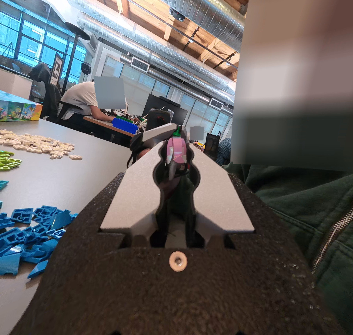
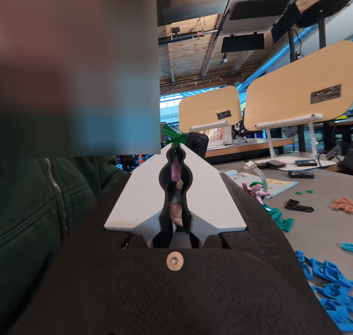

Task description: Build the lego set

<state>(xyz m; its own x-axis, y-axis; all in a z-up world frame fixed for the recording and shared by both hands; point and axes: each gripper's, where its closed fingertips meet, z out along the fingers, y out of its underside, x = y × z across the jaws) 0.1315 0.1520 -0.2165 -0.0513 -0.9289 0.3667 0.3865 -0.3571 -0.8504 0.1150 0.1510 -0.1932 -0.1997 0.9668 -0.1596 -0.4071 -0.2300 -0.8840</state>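
Left side first: blue bricks [image 1: 32, 236] and cream plates [image 1: 36, 144] lie loose on the table [image 1: 63, 180], well below us. Our left gripper [image 1: 176, 150] is clamped on the pink-and-green flower piece [image 1: 176, 149], lifted mid-air before the chest. The right gripper [image 2: 176, 150] meets it head-on, closed on the same piece, green stem [image 2: 172, 134] poking past its tips. Long axis runs gripper-to-gripper; we'd judge both equally near.
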